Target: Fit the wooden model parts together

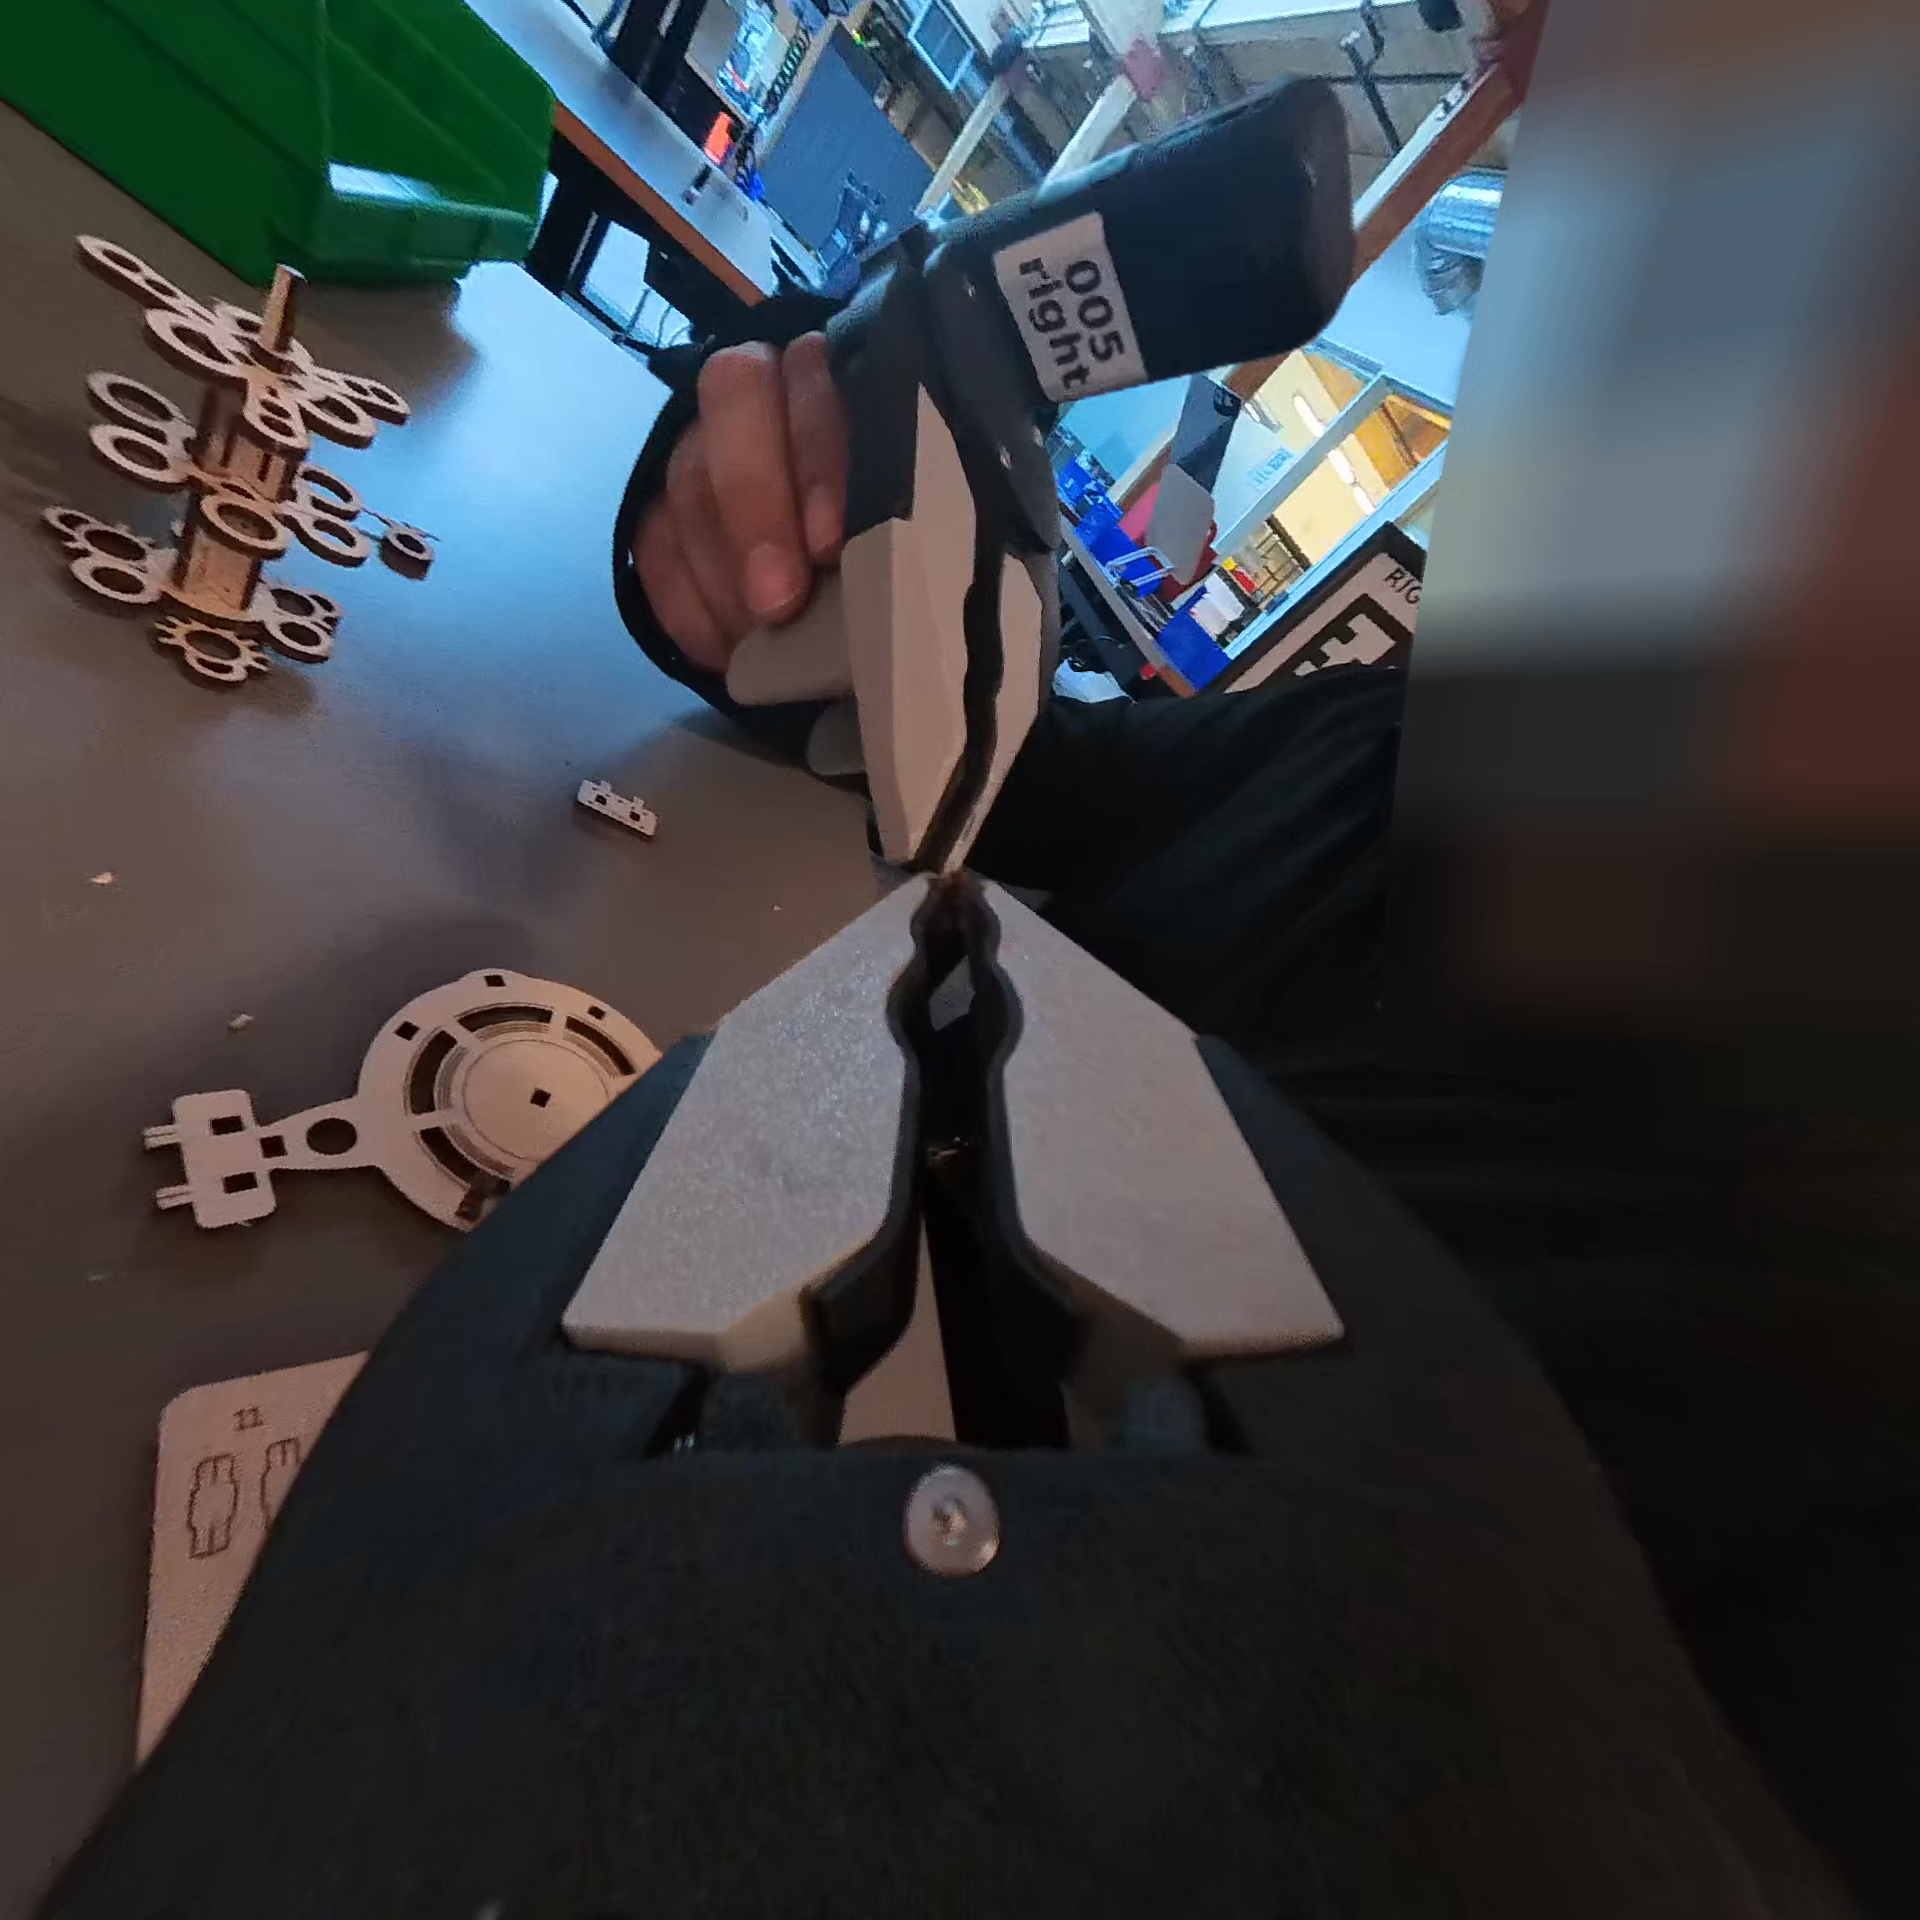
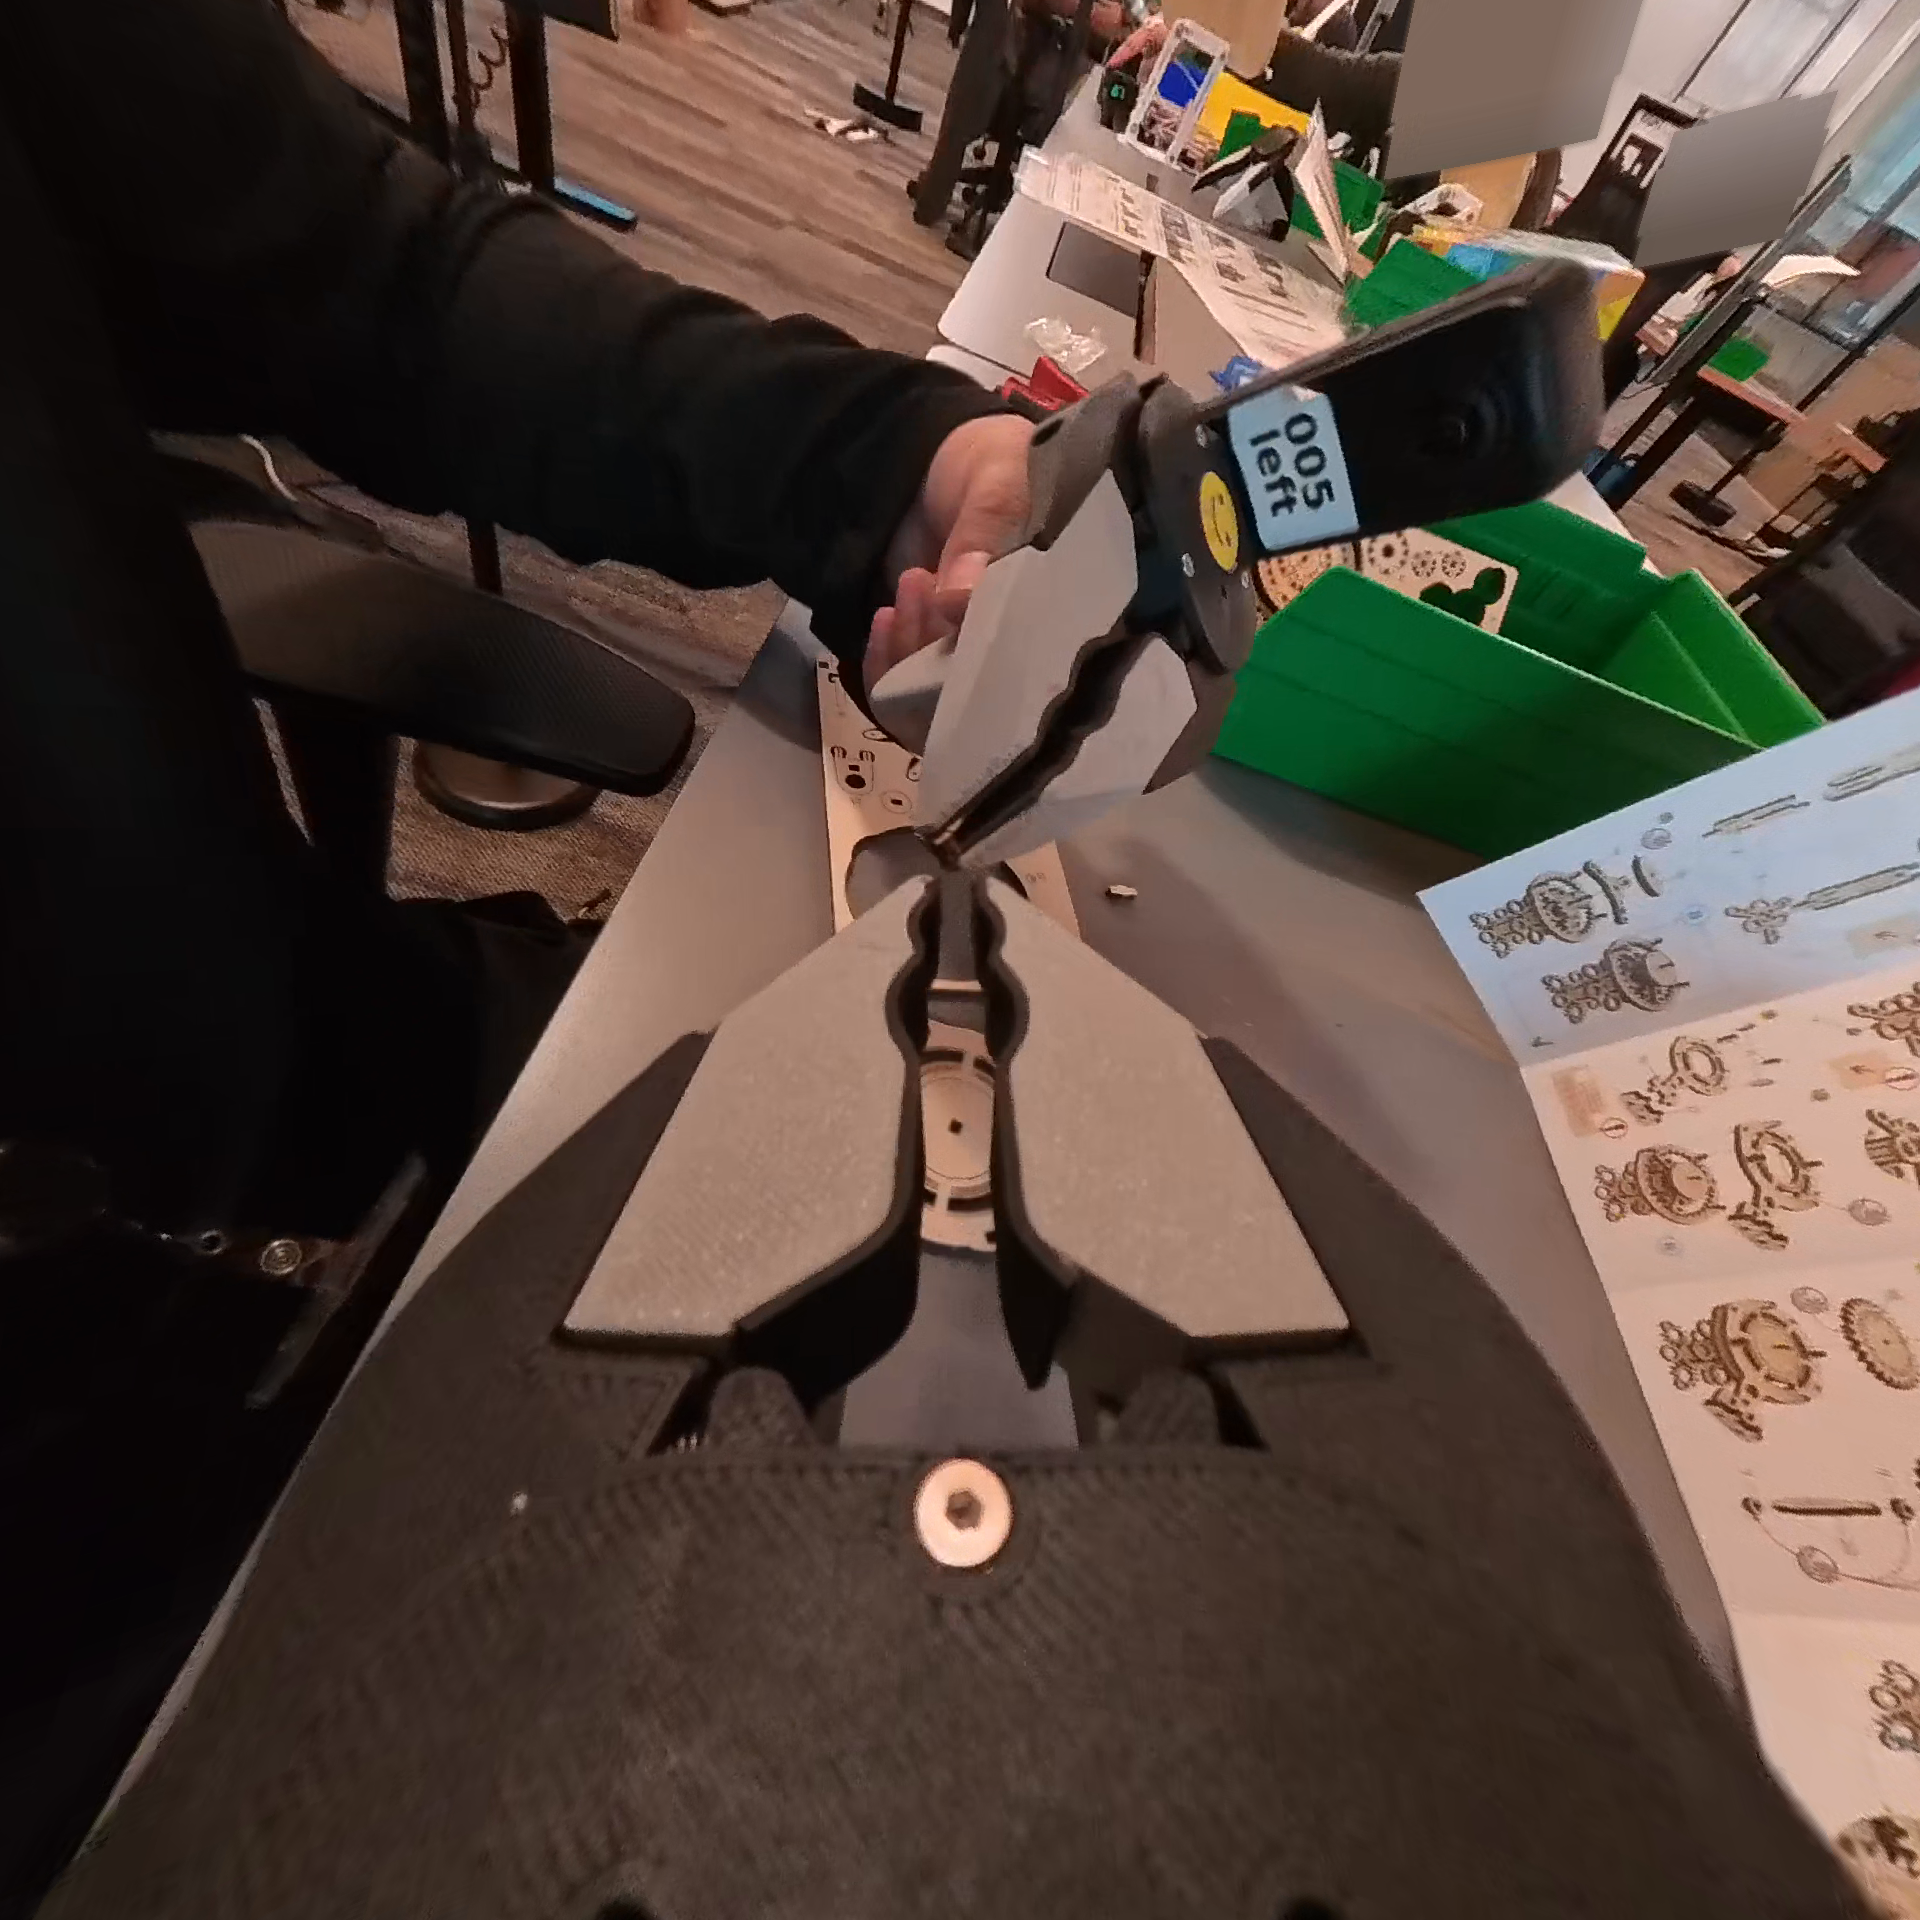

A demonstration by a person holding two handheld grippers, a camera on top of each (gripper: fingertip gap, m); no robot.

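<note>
My left gripper [image 1: 943, 896] and my right gripper [image 1: 935, 854] meet tip to tip above the table, both shut. A tiny dark wooden part [image 1: 951, 883] is pinched where the tips touch; most of it is hidden, and I cannot tell if it is one piece or two. In the right wrist view my right gripper [image 2: 951, 883] points up at the left gripper [image 2: 945, 833], with the same small part [image 2: 948, 847] between them. A round wooden disc part with a pronged handle [image 1: 416, 1101] lies on the table below, also showing between my right fingers [image 2: 956, 1132].
A wooden tower of ringed pieces [image 1: 229, 468] stands far left by a green bin [image 1: 312, 135]. A small loose wooden piece [image 1: 616, 808] lies mid-table. A cut-out wooden sheet [image 2: 862, 790], another green bin [image 2: 1455, 707] and a paper instruction sheet [image 2: 1714, 1039] surround the grippers. Both grippers' tips are close together, under 4 cm apart. The small loose wooden piece [image 1: 616, 808] is about 15 cm from both grippers' fingertips.
</note>
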